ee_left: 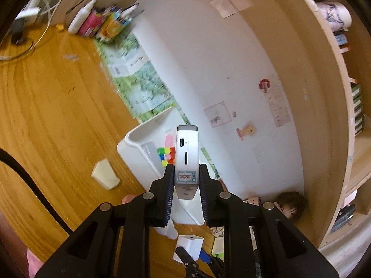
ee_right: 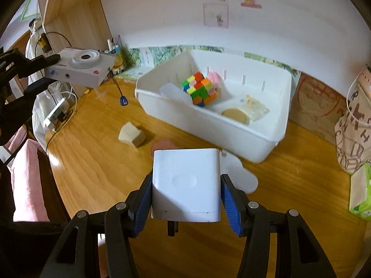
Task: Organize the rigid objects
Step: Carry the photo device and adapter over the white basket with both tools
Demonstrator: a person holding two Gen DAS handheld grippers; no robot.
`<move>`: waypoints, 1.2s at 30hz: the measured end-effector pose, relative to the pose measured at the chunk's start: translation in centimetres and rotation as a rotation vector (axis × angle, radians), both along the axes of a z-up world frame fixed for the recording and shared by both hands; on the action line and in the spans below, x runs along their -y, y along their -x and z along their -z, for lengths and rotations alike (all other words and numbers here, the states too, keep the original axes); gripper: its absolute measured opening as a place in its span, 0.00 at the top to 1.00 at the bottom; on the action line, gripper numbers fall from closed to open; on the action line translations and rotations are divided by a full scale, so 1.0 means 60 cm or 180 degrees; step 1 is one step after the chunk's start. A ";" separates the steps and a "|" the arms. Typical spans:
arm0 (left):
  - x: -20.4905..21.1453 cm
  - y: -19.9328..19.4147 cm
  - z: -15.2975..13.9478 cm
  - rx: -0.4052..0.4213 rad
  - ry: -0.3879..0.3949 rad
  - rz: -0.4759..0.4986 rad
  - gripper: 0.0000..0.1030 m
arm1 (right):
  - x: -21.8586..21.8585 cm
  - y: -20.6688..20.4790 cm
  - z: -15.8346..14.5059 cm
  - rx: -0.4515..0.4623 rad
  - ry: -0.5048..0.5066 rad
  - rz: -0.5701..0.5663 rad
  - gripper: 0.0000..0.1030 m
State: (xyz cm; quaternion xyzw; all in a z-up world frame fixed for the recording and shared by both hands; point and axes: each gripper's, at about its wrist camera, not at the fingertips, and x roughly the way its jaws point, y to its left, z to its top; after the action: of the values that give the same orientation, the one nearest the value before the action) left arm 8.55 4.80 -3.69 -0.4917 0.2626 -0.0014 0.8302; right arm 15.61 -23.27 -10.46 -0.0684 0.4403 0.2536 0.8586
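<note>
The right gripper (ee_right: 185, 197) is pinching a white charger (ee_right: 185, 183) by its flat sides, prongs pointing back toward the hand, so the smooth faces are giving the blue pads (ee_right: 228, 199) a square seat. It is hanging over the desk (ee_right: 92, 169), just short of the white bin (ee_right: 255, 139). The left gripper (ee_left: 186, 185) is clamping a small white camera (ee_left: 186, 153) across its thin body, jaws pressed as close together as they go; gripping the narrow way is likely the only hold those jaws allow on it.

A beige wedge (ee_right: 132, 136) and a flat white piece (ee_right: 241, 176) are lying loose on the desk near the bin, seemingly waiting their turn. Inside the bin a colour cube (ee_right: 200, 89), a pink item (ee_right: 214, 77), a tan disc (ee_right: 234, 115) and a clear packet (ee_right: 254, 106) are already sitting, so I judge the sorting partly done, with both held things headed there next.

The right view is showing the camera's lens face (ee_right: 84, 58) and the whole bin interior; the left view is showing only the camera's port edge, which is hiding most of the bin, though the cube (ee_left: 165, 156) is peeking past it. Farther back, the left view alone is catching a glue bottle (ee_left: 81, 17) and shelves (ee_left: 357, 106) by the wall.
</note>
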 end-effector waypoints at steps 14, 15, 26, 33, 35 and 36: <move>0.003 -0.087 -0.031 -0.0001 -0.0328 0.0341 0.79 | -0.006 -0.061 -0.034 0.0357 -0.0249 0.0191 0.45; 0.005 -0.095 -0.031 -0.0014 -0.0347 0.0371 0.79 | -0.004 -0.068 -0.032 0.0380 -0.0295 0.0229 0.45; 0.054 -0.198 -0.036 -0.0082 -0.0969 0.0877 0.79 | 0.013 -0.119 0.000 0.0534 -0.0688 0.0675 0.45; 0.101 -0.247 -0.021 -0.0071 -0.1546 0.1264 0.79 | 0.015 -0.139 0.024 0.0648 -0.0753 0.0928 0.45; 0.112 -0.258 -0.013 -0.0068 -0.1659 0.1352 0.79 | 0.014 -0.139 0.028 0.0725 -0.0757 0.0983 0.45; 0.118 -0.264 -0.008 -0.0074 -0.1727 0.1404 0.79 | 0.013 -0.139 0.029 0.0763 -0.0748 0.1006 0.45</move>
State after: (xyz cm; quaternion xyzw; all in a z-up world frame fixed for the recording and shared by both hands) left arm 24.40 -2.31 -3.21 -0.1846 0.3628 -0.1053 0.9073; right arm 23.97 -24.05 -12.21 0.0723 0.3079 0.1555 0.9358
